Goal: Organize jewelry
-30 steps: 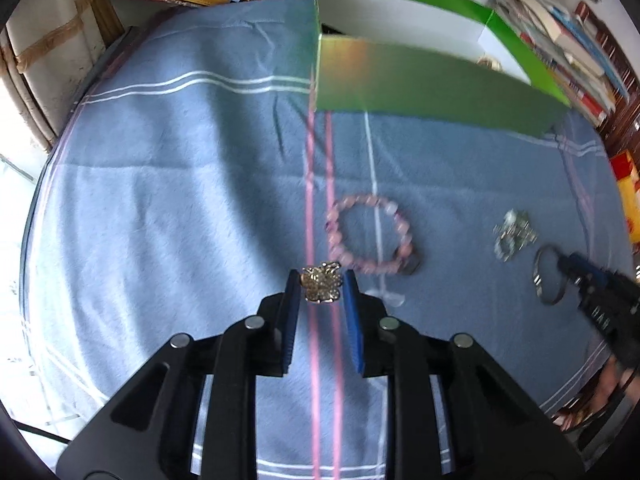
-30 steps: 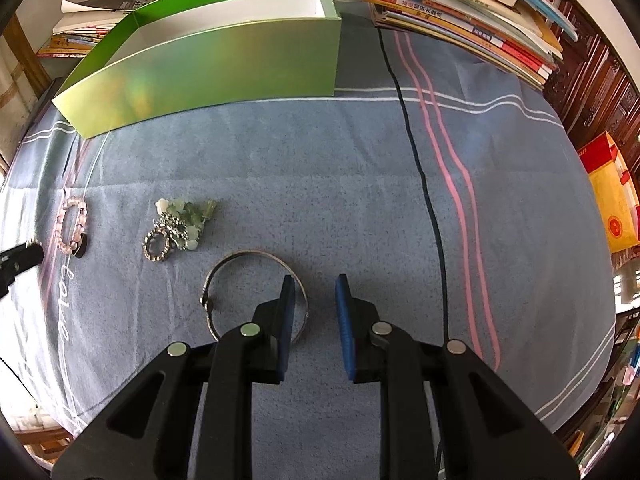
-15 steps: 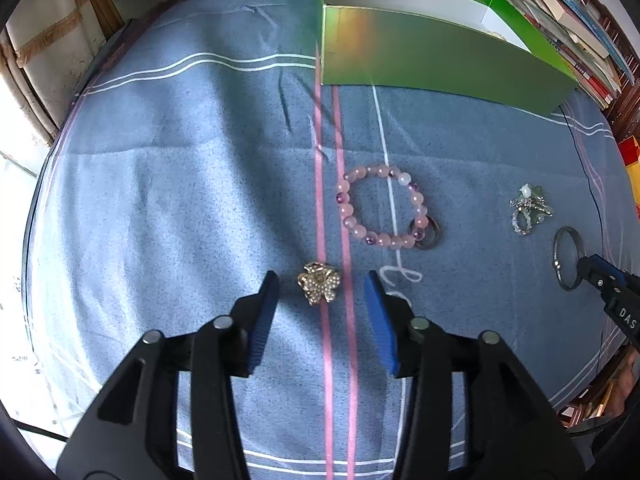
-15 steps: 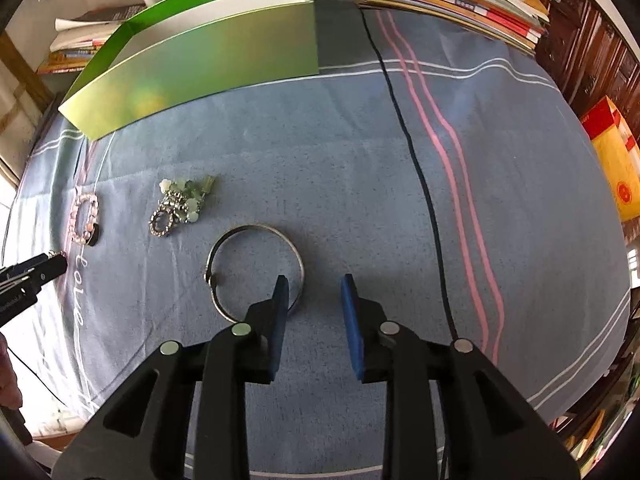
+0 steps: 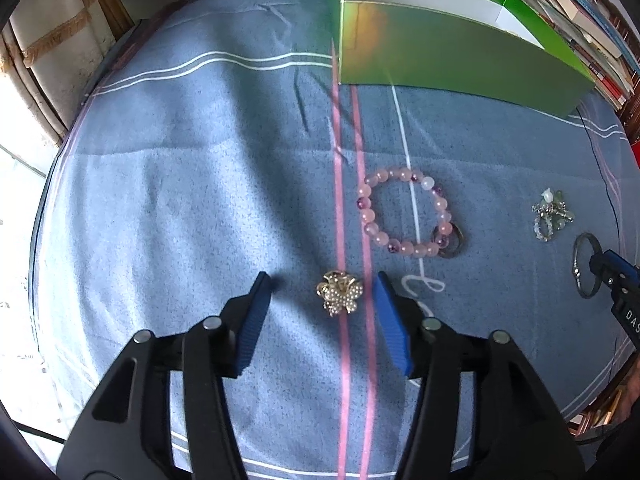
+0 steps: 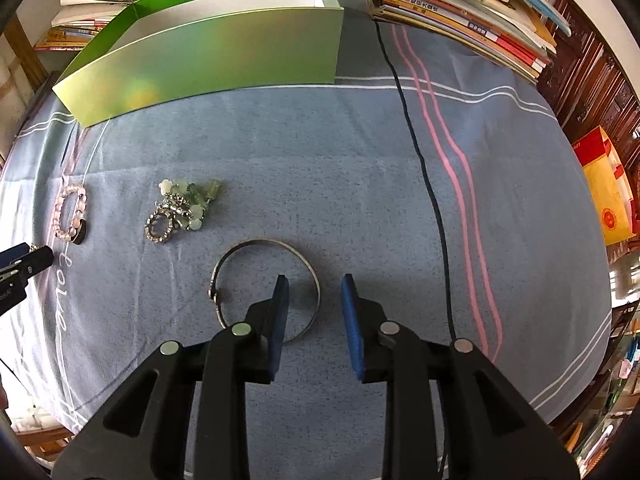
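Observation:
A gold flower brooch [image 5: 340, 293] lies on the blue cloth between the fingers of my open left gripper [image 5: 323, 284], untouched. A pink bead bracelet [image 5: 406, 217] lies just beyond it; it also shows in the right wrist view [image 6: 71, 216]. A green-and-silver charm cluster [image 6: 182, 208] lies left of centre. A silver bangle [image 6: 266, 289] lies on the cloth; my open right gripper [image 6: 313, 285] straddles its right rim, one finger inside the ring. The open green box [image 6: 208, 56] stands at the back.
Stacks of books [image 6: 460, 12] line the back and right edge. A black cord [image 6: 424, 168] runs across the cloth right of the bangle. A yellow-red packet [image 6: 608, 196] sits off the right edge. The left gripper's tip [image 6: 24, 262] shows at the far left.
My left gripper has opened wide and let go of the gold brooch, which now lies on the cloth. My right gripper has opened a little and sits over the bangle's rim.

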